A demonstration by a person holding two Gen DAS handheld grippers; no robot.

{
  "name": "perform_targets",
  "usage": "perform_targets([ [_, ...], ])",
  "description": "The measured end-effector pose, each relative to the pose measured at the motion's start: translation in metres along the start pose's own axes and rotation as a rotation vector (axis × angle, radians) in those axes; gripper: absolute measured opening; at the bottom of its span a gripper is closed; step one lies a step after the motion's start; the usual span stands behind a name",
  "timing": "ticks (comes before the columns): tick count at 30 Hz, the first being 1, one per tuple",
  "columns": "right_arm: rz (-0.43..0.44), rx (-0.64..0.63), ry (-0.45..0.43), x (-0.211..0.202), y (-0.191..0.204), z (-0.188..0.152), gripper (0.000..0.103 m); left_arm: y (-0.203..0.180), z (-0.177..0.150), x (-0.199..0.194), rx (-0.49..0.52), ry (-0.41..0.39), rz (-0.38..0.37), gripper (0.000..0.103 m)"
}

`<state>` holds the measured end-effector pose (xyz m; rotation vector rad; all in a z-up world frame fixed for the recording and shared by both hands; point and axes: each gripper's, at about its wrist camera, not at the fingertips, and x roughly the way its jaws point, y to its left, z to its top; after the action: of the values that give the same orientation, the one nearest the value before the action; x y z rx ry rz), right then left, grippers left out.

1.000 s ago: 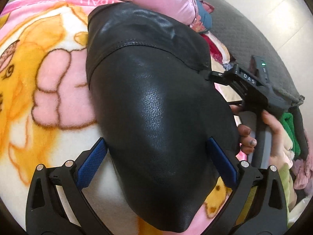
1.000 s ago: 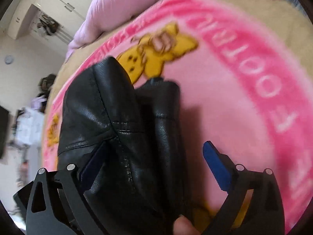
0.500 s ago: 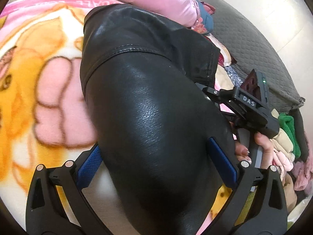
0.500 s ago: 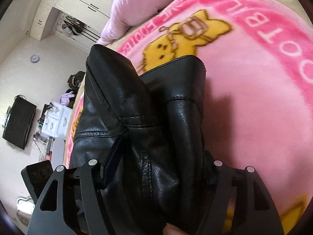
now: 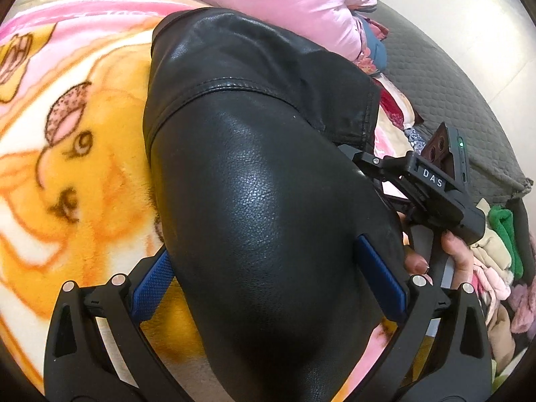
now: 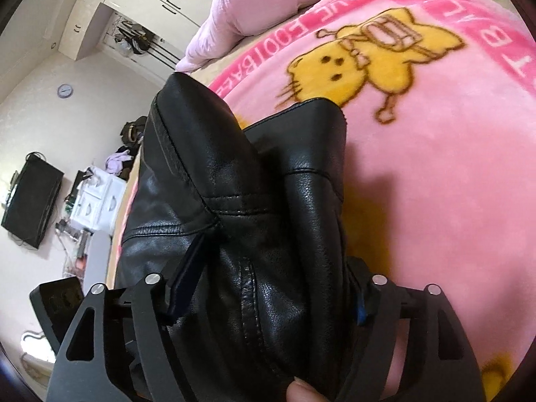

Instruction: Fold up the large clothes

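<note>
Left wrist view showed the black leather garment (image 5: 268, 184) as a thick folded bundle lying on the pink and yellow cartoon blanket (image 5: 77, 174), and its long axis ran straight away from the left gripper (image 5: 268, 278), from the rounded end between the fingers toward the stitched seam farther off. The left jaws stood wide on both sides of this bundle; the blue pads (image 5: 152, 288) seemed to touch its flanks, but I cannot tell if they really pressed it. Right gripper (image 6: 264, 284) came from the opposite side edge, where the layers of the garment (image 6: 241, 221) were stacked, and its jaws were opening a little with the leather between them; the pads appeared to be against the folds. In my judgement both hands were equally near, each at one side, so the coming move depended on keeping the bundle's long axis between them while it was turned over or set down. A pink quilt (image 5: 268, 3) lay beyond the garment.
</note>
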<state>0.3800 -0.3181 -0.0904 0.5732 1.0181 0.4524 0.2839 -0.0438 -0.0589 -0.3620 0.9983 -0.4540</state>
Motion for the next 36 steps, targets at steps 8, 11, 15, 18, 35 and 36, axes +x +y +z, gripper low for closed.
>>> perform_targets([
  [8,-0.168,-0.163,-0.074,-0.022,0.030,-0.015,0.088,-0.002,-0.004,-0.004,-0.007,-0.007,0.011,0.095],
  [11,-0.216,-0.215,-0.098,-0.033,0.037,-0.024,0.093,-0.004,-0.003,-0.007,-0.014,-0.012,0.022,0.095],
  [15,-0.240,-0.232,-0.138,-0.047,0.041,-0.032,0.097,-0.007,-0.002,-0.010,-0.009,-0.016,0.038,0.095],
  [18,-0.263,-0.227,-0.175,-0.057,0.037,-0.037,0.098,-0.010,-0.002,-0.013,0.001,-0.016,0.051,0.095],
  [35,-0.284,-0.195,-0.327,-0.111,0.041,-0.081,0.099,-0.049,-0.014,-0.063,0.148,-0.155,0.146,0.095],
  [36,-0.283,-0.199,-0.343,-0.115,0.045,-0.087,0.099,-0.050,-0.015,-0.065,0.151,-0.164,0.149,0.095],
])
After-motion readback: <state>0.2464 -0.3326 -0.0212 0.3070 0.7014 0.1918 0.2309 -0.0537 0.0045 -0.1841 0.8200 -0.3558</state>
